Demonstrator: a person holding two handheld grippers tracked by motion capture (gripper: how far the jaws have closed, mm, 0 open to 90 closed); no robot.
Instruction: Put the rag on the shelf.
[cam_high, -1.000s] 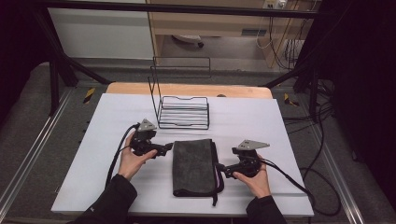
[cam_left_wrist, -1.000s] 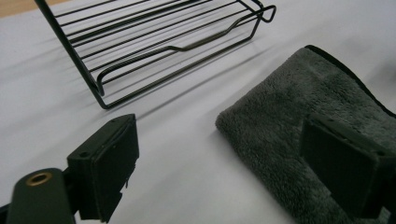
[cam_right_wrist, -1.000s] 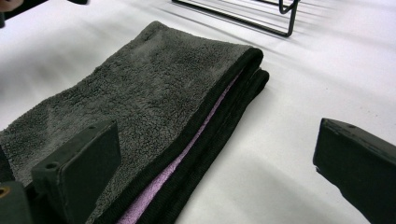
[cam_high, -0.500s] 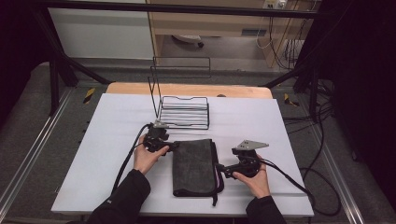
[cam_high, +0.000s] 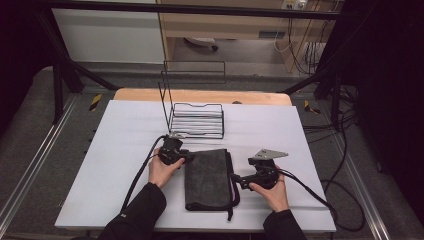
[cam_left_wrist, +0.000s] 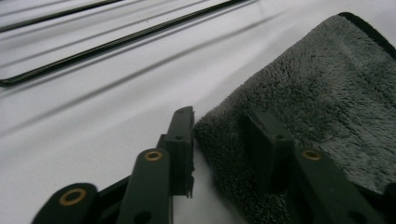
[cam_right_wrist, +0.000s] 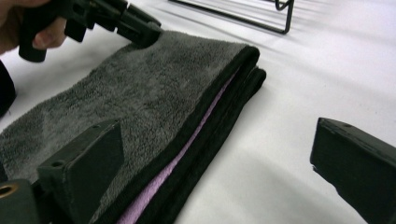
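Observation:
A folded dark grey towel (cam_high: 207, 177) with black edging lies flat mid-table. My left gripper (cam_high: 188, 158) is at its far left corner. In the left gripper view the jaws (cam_left_wrist: 224, 135) stand open astride that corner of the towel (cam_left_wrist: 327, 93), one jaw on the white table and the other over the pile. My right gripper (cam_high: 236, 179) is at the towel's right edge. Its jaws (cam_right_wrist: 219, 163) are wide open, one resting on the towel (cam_right_wrist: 140, 93), where a purple inner layer shows. The left gripper (cam_right_wrist: 140, 28) shows farther off.
A black wire rack (cam_high: 195, 120) stands just beyond the towel, close to the left gripper; its wires (cam_left_wrist: 116, 44) cross the background. The white table top (cam_high: 115, 150) extends left and right. Cables trail from both grippers toward the table's near edge.
My left gripper has moved right, from beside the towel's left edge to its far left corner. The right gripper and the towel have stayed put.

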